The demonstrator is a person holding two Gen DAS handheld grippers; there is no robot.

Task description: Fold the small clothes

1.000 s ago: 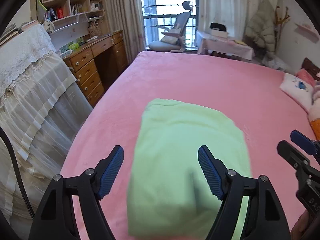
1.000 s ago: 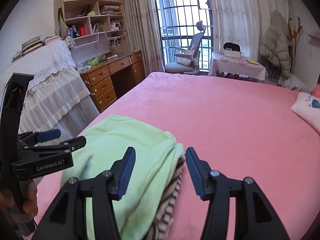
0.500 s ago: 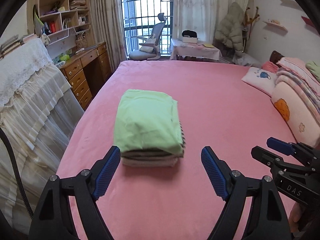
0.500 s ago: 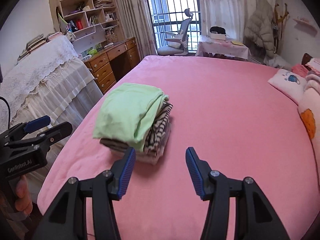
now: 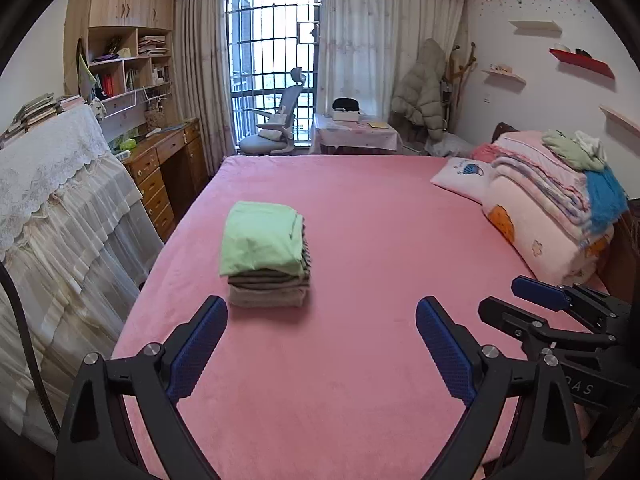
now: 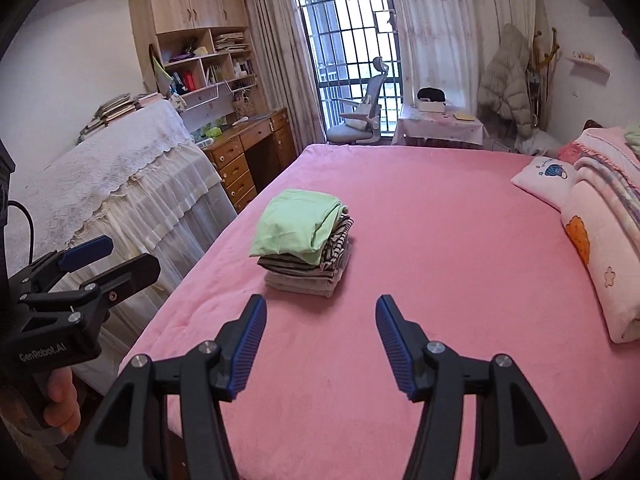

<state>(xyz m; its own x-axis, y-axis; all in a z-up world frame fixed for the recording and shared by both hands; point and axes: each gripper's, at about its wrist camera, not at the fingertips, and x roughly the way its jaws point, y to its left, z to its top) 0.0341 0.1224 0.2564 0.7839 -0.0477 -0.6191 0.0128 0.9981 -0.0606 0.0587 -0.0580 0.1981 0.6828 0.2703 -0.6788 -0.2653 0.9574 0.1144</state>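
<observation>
A stack of folded small clothes (image 5: pixel 266 254) (image 6: pixel 306 242) lies on the pink bed (image 5: pixel 360 240) (image 6: pixel 420 220), near its left edge. A light green garment tops it, with striped and beige pieces beneath. My left gripper (image 5: pixel 322 318) hangs over the bed's near part, well short of the stack; its jaws are opening and hold nothing. My right gripper (image 6: pixel 320 316) is also back from the stack, its jaws opening with nothing between them. The right gripper (image 5: pixel 524 308) shows at the right of the left wrist view. The left gripper (image 6: pixel 108 258), held by a hand, appears at the left of the right wrist view.
Folded blankets and pillows (image 5: pixel 552 200) (image 6: pixel 600 220) are piled along the bed's right side, with loose clothes (image 5: pixel 576 150) on top. A lace-covered cabinet (image 5: pixel 60 208) and a wooden desk (image 5: pixel 168 164) stand left of the bed. An office chair (image 5: pixel 280 124) and small table are at the window.
Both grippers pulled back and rose away from the stack of clothes, which now lies farther off on the bed. Both sets of jaws stand wider than before.
</observation>
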